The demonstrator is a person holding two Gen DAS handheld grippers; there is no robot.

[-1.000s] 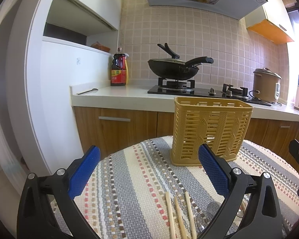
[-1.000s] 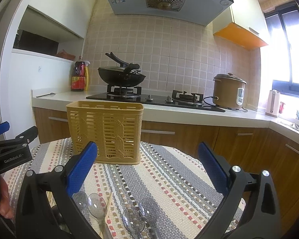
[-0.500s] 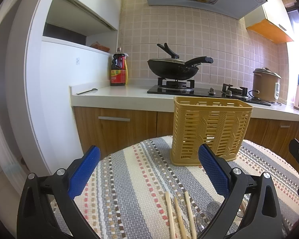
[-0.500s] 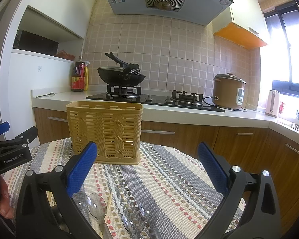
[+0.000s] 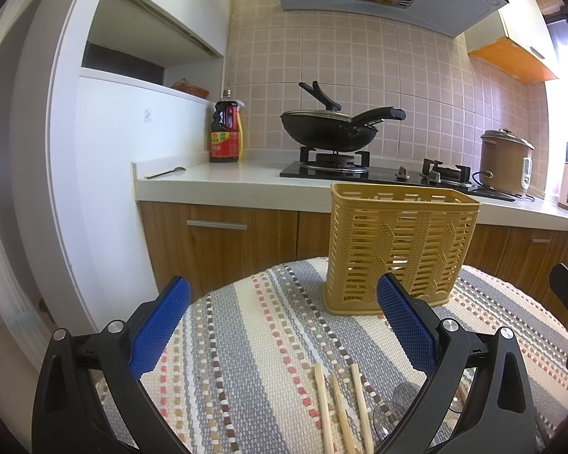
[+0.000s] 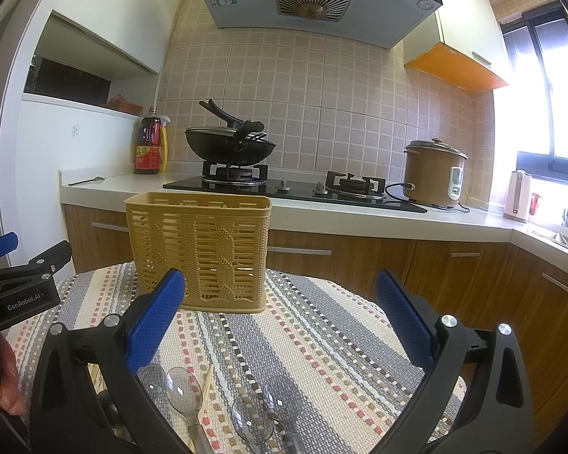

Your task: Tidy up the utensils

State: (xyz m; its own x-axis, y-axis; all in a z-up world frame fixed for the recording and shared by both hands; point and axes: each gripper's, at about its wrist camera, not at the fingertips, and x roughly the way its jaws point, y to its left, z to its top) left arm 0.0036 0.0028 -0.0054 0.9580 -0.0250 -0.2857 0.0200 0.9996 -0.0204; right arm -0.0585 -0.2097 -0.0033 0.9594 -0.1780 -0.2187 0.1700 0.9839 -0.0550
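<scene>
The left gripper hovers spread wide and empty over the striped cloth, the right gripper likewise. The yellow basket stands upright ahead of both. Only the left view shows 3 chopsticks between its fingers; only the right shows 4 clear spoons under its fingers.

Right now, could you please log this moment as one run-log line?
left tongs: open, empty | right tongs: open, empty | chopsticks, clear spoons: on mat | yellow basket: upright
</scene>
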